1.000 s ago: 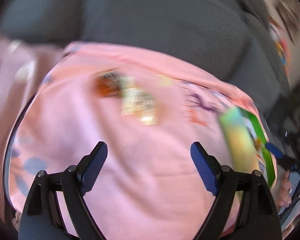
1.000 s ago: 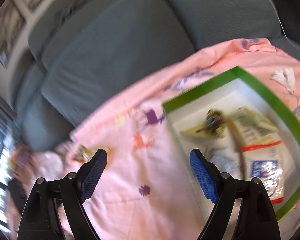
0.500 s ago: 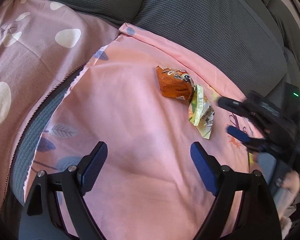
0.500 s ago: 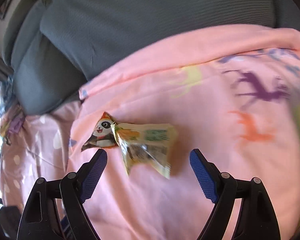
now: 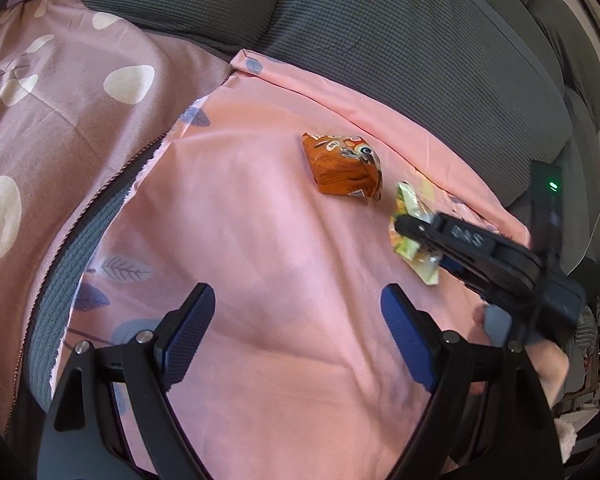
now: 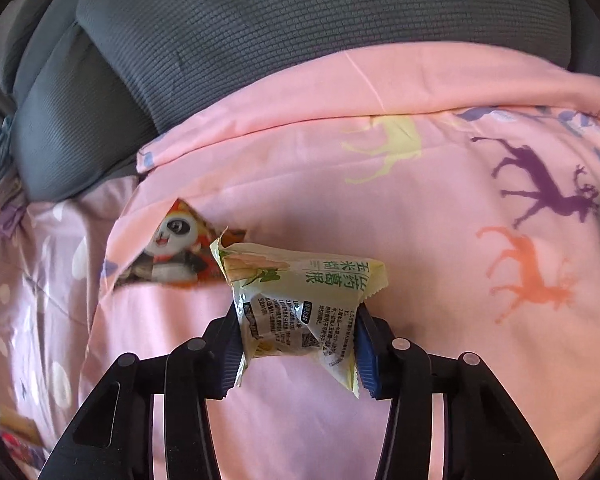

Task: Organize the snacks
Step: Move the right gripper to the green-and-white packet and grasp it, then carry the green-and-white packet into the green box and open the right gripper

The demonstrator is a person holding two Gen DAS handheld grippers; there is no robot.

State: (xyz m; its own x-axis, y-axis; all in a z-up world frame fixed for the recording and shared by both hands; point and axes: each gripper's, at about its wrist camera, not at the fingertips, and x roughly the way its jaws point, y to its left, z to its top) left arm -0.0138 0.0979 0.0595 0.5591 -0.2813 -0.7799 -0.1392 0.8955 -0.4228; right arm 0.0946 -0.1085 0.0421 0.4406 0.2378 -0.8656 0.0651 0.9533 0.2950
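A yellow-green snack packet [image 6: 300, 300] lies on the pink cloth [image 6: 440, 360]. My right gripper [image 6: 298, 322] has its jaws closing on it, and the blue pads press both of its sides. An orange panda packet [image 6: 172, 256] lies just left of and behind it, partly hidden by the packet. In the left wrist view the right gripper [image 5: 404, 228] reaches in from the right onto the yellow-green packet [image 5: 410, 210]. There the orange packet [image 5: 342, 168] sits a little apart to its left. My left gripper [image 5: 298, 320] hangs open over bare pink cloth, nothing between its fingers.
Grey sofa cushions [image 5: 380, 40] rise behind the pink cloth. A mauve cloth with pale spots [image 5: 60, 100] covers the seat to the left. Deer prints [image 6: 540, 200] mark the pink cloth to the right of the packets. A hand [image 5: 548, 368] holds the right gripper.
The right gripper swung from the green box to the two packets, came down and closed on the yellow-green one. The left gripper shifted left, then held still, open.
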